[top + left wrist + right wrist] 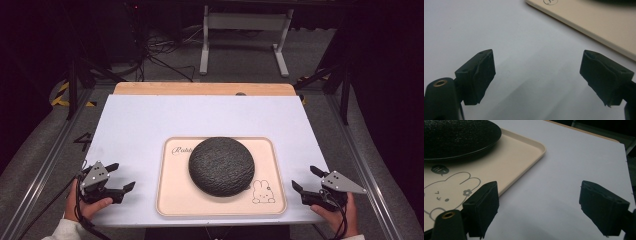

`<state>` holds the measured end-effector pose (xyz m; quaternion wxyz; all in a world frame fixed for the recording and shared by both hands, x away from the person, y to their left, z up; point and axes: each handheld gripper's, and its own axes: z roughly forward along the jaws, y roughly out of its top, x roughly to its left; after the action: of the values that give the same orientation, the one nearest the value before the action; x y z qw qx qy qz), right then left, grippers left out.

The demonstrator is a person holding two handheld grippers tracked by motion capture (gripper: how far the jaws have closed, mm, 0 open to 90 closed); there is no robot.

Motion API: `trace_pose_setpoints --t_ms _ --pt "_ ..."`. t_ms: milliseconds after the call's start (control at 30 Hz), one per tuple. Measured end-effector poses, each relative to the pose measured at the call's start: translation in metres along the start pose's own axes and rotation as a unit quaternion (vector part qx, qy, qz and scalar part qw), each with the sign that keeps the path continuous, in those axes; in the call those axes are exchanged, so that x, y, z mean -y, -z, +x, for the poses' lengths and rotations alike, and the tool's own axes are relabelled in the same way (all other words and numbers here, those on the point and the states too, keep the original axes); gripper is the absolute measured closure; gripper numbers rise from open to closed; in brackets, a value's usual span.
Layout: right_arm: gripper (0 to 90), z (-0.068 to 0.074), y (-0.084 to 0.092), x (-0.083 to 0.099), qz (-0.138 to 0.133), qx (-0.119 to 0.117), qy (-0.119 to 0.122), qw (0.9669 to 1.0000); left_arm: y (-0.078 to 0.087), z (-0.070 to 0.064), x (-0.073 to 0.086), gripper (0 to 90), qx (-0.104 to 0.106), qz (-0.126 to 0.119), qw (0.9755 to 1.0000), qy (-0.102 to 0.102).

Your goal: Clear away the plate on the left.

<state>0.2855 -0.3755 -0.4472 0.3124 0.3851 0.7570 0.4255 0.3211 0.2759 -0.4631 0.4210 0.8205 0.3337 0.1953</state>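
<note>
Holding my left gripper (121,178) and right gripper (303,180) wide apart and empty on either side of the tray (170,200), I judge nothing begun yet, since the dark round cushion (221,165) sits untouched on the tray's middle, between both grippers and apart from each.

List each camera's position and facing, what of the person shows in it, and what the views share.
High view: above the person's side, looking forward and down on the white table, the tray and the dark round cushion; both hands show, with left gripper and right gripper.
Left gripper view: between open jaws, over table toward the tray's edge.
Right gripper view: between open jaws, toward the tray's rabbit drawing and the cushion.
Shared: tray and table.
</note>
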Motion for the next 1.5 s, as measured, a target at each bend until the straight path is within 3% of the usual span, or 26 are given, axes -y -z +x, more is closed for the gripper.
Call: trace_pose_setpoints --t_ms 1500 --pt "15.9 0.0027 0.0006 0.0 0.001 0.0 0.003 1.0 -0.0067 -0.0078 -0.0045 13.9 0.009 0.013 0.9996 -0.022"
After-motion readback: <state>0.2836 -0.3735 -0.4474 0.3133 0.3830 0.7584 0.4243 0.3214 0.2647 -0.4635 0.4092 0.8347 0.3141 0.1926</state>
